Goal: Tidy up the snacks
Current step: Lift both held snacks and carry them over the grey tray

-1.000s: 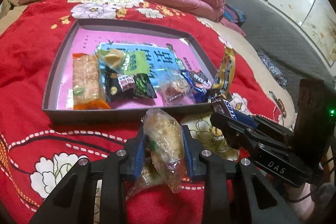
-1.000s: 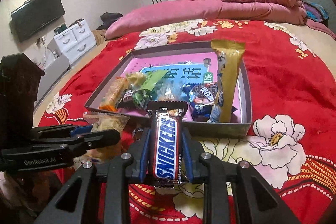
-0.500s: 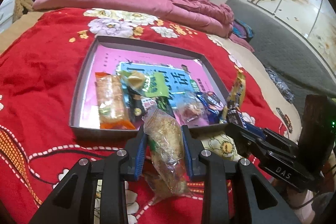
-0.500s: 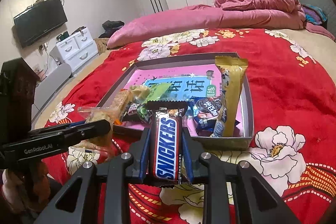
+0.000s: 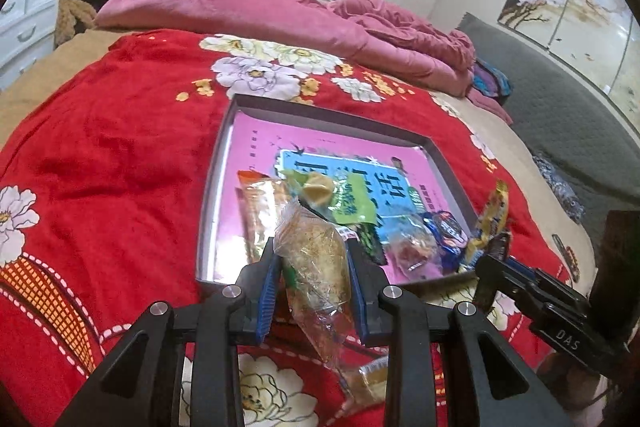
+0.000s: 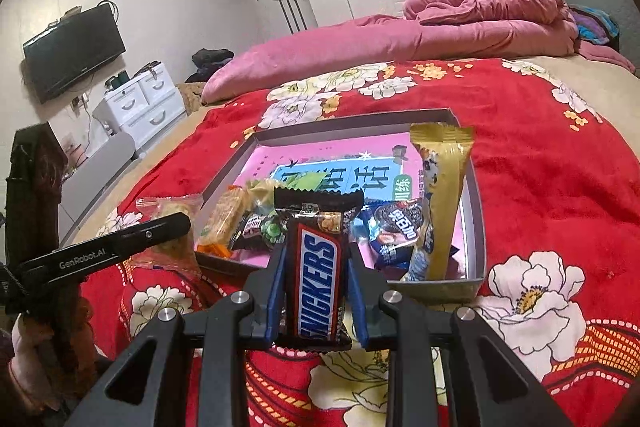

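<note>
My left gripper (image 5: 314,267) is shut on a clear packet of brown crispy snack (image 5: 316,259), held above the bedspread just before the near wall of a grey box tray (image 5: 320,117). My right gripper (image 6: 316,267) is shut on a Snickers bar (image 6: 318,279), held before the tray's near wall (image 6: 440,285). The tray holds an orange-ended cracker pack (image 5: 258,203), a green packet (image 5: 352,207), a blue Oreo pack (image 6: 396,227), and a tall gold bar (image 6: 444,187) leaning on its right wall. The left gripper and its packet show at the left of the right wrist view (image 6: 168,227).
A red flowered bedspread (image 5: 120,167) covers the bed. A pink quilt (image 5: 280,11) lies bunched at the far end. Another wrapped snack (image 5: 372,383) lies on the spread under my left gripper. A white dresser (image 6: 140,107) and TV (image 6: 76,51) stand at left.
Both grippers have risen with their snacks still held, and the tray now sits lower and farther off in both views. The left gripper has also shifted right relative to the tray.
</note>
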`<state>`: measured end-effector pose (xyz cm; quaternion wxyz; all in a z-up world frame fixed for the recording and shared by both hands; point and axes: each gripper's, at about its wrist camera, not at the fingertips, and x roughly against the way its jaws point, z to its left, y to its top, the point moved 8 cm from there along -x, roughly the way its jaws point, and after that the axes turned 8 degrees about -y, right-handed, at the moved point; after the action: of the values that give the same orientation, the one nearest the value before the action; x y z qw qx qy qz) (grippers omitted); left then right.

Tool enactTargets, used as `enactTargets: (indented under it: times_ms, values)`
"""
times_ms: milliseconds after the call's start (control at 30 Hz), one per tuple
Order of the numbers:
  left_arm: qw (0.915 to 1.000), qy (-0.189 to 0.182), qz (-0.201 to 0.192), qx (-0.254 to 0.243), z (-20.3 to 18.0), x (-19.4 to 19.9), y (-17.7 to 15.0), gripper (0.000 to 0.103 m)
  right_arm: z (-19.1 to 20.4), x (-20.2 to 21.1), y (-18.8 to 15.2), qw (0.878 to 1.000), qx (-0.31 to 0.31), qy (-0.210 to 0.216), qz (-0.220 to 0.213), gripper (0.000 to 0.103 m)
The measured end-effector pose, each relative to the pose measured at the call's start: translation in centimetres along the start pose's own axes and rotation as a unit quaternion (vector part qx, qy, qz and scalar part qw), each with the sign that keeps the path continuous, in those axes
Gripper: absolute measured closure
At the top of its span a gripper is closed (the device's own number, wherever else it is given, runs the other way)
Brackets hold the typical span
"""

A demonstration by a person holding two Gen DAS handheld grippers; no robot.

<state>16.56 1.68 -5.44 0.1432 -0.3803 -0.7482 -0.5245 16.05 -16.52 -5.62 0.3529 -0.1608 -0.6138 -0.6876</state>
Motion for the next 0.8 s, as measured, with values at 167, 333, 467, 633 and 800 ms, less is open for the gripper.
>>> enactTargets:
  times_ms: [167,333,467,633,800]
  values:
    - [0.9999,0.003,-0.003,0.012,0.7,-0.6,0.4,0.071,-0.2,-0.1,0.6,1.000,-0.008,-0.001,-0.009,0.074]
    - [0.9998,0.008,-0.009,0.017,1.0,-0.9,0.8,0.071,-0.4,0.1,1.6,0.999,-0.019,0.001,-0.028,0.074]
    - [0.9995,0.015,-0.012,0.025,1.7,-1.2,1.3,0.071,-0.5,0.2,2.6,0.999,-0.022,0.000,-0.045,0.074]
    - [0.9992,0.023,-0.011,0.032,2.6,-1.8,1.7,0.071,-0.6,-0.5,3.5,0.998,-0.028,-0.005,-0.052,0.074]
    - [0.9990,0.027,-0.008,0.035,3.0,-2.6,2.0,0.071,-0.5,-1.2,4.0,0.998,-0.024,-0.010,-0.053,0.074]
